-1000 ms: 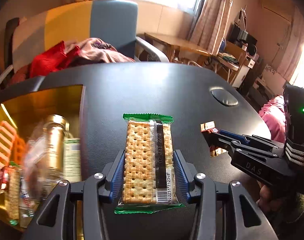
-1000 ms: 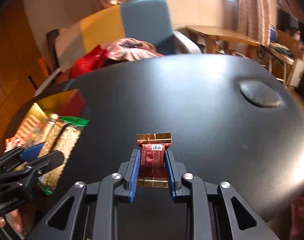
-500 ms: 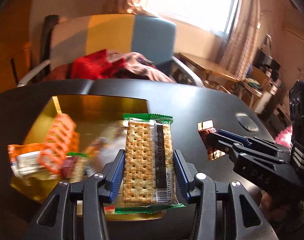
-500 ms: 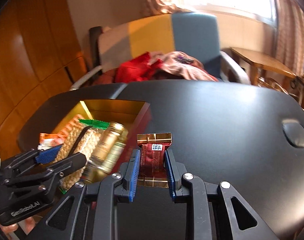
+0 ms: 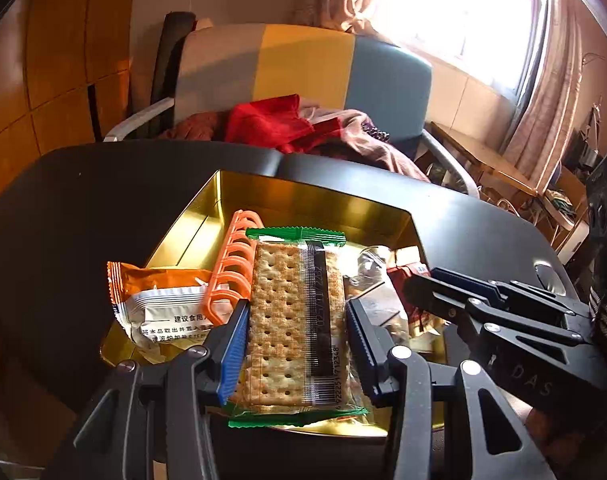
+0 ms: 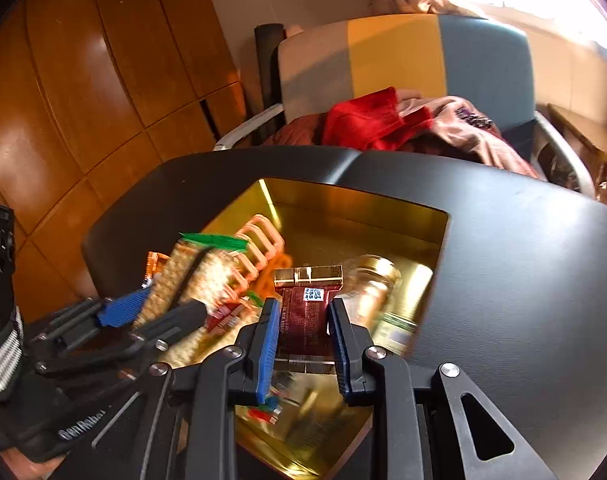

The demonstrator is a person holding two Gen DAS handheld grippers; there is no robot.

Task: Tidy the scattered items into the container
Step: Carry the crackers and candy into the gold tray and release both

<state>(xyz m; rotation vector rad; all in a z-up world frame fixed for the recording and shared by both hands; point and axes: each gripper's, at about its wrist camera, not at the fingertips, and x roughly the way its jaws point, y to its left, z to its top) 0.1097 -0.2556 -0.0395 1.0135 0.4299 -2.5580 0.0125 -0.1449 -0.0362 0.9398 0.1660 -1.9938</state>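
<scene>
My left gripper (image 5: 297, 344) is shut on a clear cracker pack with green ends (image 5: 295, 320) and holds it over the gold tin (image 5: 315, 196). My right gripper (image 6: 303, 340) is shut on a dark red candy wrapper with gold ends (image 6: 305, 312), also over the gold tin (image 6: 359, 200). The tin holds an orange plastic rack (image 5: 233, 264), an orange-and-white snack bag (image 5: 163, 304) and a gold-capped bottle (image 6: 373, 292). The right gripper shows in the left wrist view (image 5: 427, 284), and the left gripper with the cracker pack (image 6: 191, 276) shows in the right wrist view.
The tin sits on a black table (image 5: 83, 200). Behind the table stands a yellow-and-blue armchair (image 5: 303, 68) with red and pink clothes (image 5: 275, 124) on it. Wooden wall panels (image 6: 83, 100) are at the left. A round recess (image 5: 549, 278) is in the tabletop at right.
Both grippers have swung left from the bare tabletop to above the gold tin, each still holding its item. The tin has come from the left edge to the middle of both views.
</scene>
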